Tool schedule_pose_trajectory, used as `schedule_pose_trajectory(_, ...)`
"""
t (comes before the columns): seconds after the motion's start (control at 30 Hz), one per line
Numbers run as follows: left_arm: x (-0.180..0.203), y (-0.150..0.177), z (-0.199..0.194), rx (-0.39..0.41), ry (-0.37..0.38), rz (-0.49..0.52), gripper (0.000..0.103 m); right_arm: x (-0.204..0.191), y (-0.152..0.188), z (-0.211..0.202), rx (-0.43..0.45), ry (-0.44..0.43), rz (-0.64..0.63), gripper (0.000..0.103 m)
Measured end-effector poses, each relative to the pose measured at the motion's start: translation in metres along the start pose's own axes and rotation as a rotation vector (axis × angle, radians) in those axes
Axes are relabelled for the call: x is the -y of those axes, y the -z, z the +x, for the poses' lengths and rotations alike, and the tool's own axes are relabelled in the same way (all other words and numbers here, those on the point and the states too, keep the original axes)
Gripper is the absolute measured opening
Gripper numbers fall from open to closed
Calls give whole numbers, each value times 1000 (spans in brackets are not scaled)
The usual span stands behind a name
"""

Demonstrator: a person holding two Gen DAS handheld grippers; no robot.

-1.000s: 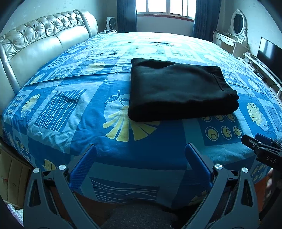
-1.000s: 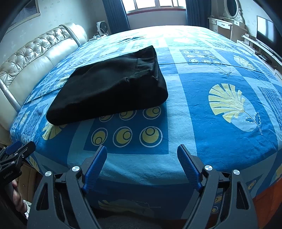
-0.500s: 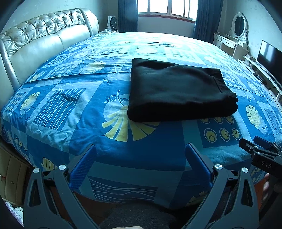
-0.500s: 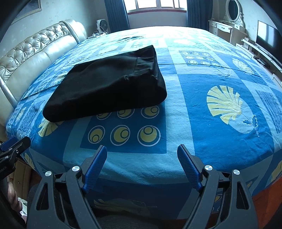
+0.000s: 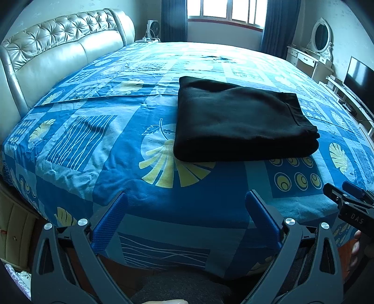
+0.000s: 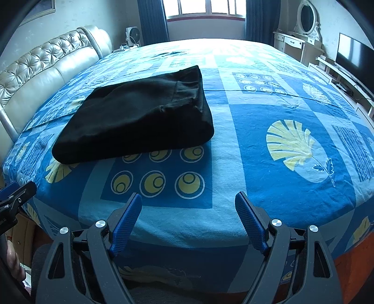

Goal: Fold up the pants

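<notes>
The black pants point(image 5: 240, 124) lie folded into a thick rectangle on the blue patterned bedsheet point(image 5: 98, 140); they also show in the right wrist view point(image 6: 140, 119). My left gripper point(image 5: 187, 198) is open and empty, held back at the bed's near edge, well short of the pants. My right gripper point(image 6: 188, 200) is open and empty, also at the near edge, to the right of the pants. The right gripper's tips show at the right edge of the left wrist view point(image 5: 343, 194).
A tufted leather headboard point(image 5: 58, 58) runs along the left. A window with dark curtains point(image 5: 224, 16) is at the far end. A white dresser with mirror point(image 5: 313, 56) and a TV point(image 5: 360, 77) stand to the right.
Both grippers have pulled back and risen slightly from the bed; the pants look a bit farther away. The pants have not moved.
</notes>
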State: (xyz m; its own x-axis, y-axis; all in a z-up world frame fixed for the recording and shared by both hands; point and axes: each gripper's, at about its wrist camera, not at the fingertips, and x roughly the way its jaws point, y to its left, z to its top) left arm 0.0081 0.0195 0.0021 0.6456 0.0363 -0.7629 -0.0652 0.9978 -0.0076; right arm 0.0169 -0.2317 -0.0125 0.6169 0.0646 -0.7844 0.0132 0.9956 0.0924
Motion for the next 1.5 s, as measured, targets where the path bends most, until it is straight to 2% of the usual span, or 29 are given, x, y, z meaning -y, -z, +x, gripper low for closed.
schedule_pose_trajectory(1.07, -2, -4, -1, 6, -14, 8, 100, -2, 0, 2, 0, 0, -26, 81)
schedule_pose_trajectory(1.5, 5, -5, -8, 45, -61, 51, 100, -2, 0, 3, -4, -3, -32, 81)
